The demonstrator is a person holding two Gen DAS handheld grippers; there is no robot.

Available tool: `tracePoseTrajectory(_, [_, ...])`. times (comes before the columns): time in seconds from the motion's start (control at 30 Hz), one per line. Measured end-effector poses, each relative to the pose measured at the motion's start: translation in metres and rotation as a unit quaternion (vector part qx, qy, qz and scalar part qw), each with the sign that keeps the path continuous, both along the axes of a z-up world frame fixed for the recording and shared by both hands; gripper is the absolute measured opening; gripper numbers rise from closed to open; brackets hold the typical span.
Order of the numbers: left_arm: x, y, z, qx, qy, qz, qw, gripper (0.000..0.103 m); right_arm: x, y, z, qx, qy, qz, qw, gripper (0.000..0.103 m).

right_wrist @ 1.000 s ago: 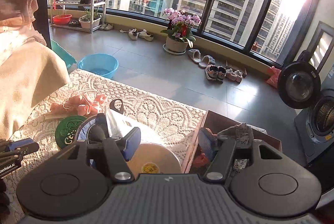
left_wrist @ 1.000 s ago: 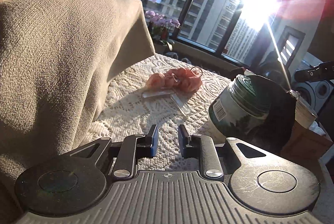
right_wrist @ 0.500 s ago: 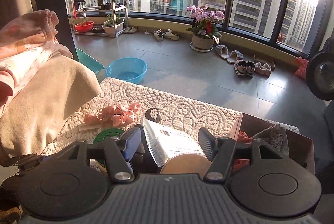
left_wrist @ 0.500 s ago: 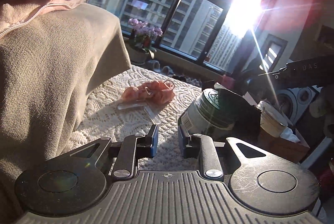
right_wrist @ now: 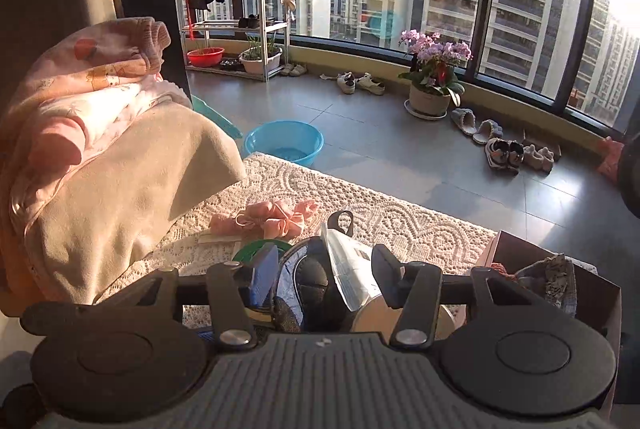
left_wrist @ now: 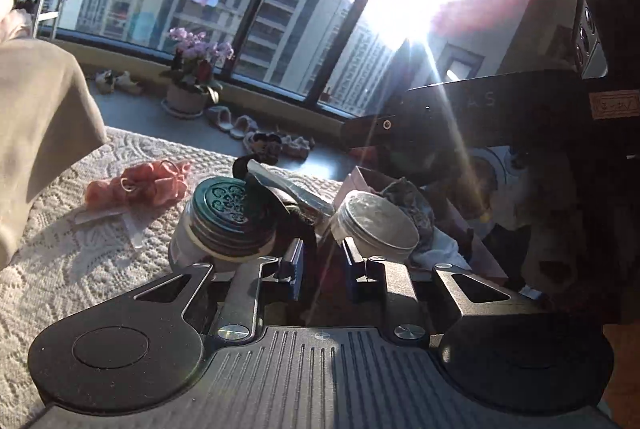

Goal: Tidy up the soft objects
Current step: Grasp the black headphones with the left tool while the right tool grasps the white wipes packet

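Note:
A black soft pouch (right_wrist: 314, 279) with a loop and a clear labelled packet (right_wrist: 346, 269) lies between two jars. My right gripper (right_wrist: 324, 273) straddles it, jaws closing, with the pouch and packet between the fingers; no firm pinch shows. In the left wrist view the same pouch (left_wrist: 260, 205) rests against the green-lidded jar (left_wrist: 228, 213). My left gripper (left_wrist: 322, 267) hovers just short of the jars, its jaws a narrow gap apart and holding nothing. Pink hair ties (left_wrist: 136, 185) (right_wrist: 268, 219) lie on the lace cloth (left_wrist: 80, 269).
A silver-lidded tin (left_wrist: 376, 225) stands right of the green jar. A cardboard box (right_wrist: 520, 253) holding cloth (right_wrist: 552, 271) sits at the table's right end. A beige towel pile (right_wrist: 120, 189) topped with pink clothes (right_wrist: 88, 97) fills the left. The right gripper's dark body (left_wrist: 460, 109) looms above the tin.
The left wrist view has swung right and lifted, from the towel to the jars. The right gripper's jaws have narrowed around the black pouch and its view has tilted up.

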State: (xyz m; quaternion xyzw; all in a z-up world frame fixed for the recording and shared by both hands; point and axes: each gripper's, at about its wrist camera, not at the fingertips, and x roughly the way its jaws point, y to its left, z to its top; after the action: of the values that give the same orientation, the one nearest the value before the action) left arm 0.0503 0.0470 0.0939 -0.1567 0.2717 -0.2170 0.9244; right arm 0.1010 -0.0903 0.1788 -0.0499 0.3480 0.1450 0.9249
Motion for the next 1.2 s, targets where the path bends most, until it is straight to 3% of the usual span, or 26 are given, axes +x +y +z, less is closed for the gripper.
tracePoseTrajectory(0.17, [0.027,-0.027,-0.012,0.033,0.035,0.022,0.9986,0.023,0.009,-0.027,0.0,0.017,0.004,-0.017,1.0,0.052])
tracePoseTrajectory(0.3, [0.041,-0.038,-0.028,0.047,0.06,0.033,0.9965,0.023,0.044,-0.025,-0.017,0.022,0.063,-0.001,0.998,0.053])
tracePoseTrajectory(0.47, [0.04,-0.035,-0.037,0.036,0.043,0.037,0.9978,0.019,0.103,-0.015,-0.05,0.067,0.15,-0.009,0.986,0.056])
tracePoseTrajectory(0.57, [0.037,-0.031,-0.038,0.03,0.033,0.029,0.9986,0.016,0.128,0.0,-0.073,0.055,0.189,-0.01,0.98,0.056])
tracePoseTrajectory(0.63, [0.031,-0.029,-0.036,0.038,0.017,0.025,0.9988,0.013,0.131,0.004,-0.079,0.048,0.185,-0.012,0.981,0.055])
tracePoseTrajectory(0.7, [0.025,-0.028,-0.034,0.045,0.006,0.021,0.9987,0.012,0.129,0.007,-0.078,0.038,0.173,-0.003,0.984,0.049])
tracePoseTrajectory(0.73, [0.021,-0.026,-0.033,0.047,0.002,0.017,0.9988,0.012,0.126,0.009,-0.077,0.032,0.168,0.004,0.985,0.036])
tracePoseTrajectory(0.83, [0.009,-0.021,-0.029,0.056,-0.009,0.005,0.9984,0.012,0.118,0.009,-0.068,0.003,0.151,0.001,0.988,0.017])
tracePoseTrajectory(0.97, [-0.012,-0.014,-0.022,0.069,-0.019,-0.012,0.9974,0.012,0.11,-0.006,-0.053,0.008,0.148,-0.017,0.989,0.009])
tracePoseTrajectory(1.1, [-0.03,-0.006,-0.02,0.083,-0.017,-0.023,0.9961,0.011,0.111,-0.017,-0.048,0.001,0.151,-0.035,0.988,0.009])
tracePoseTrajectory(1.2, [-0.034,-0.002,-0.018,0.069,-0.011,-0.02,0.9973,0.011,0.109,-0.012,-0.052,-0.016,0.155,-0.025,0.987,0.01])
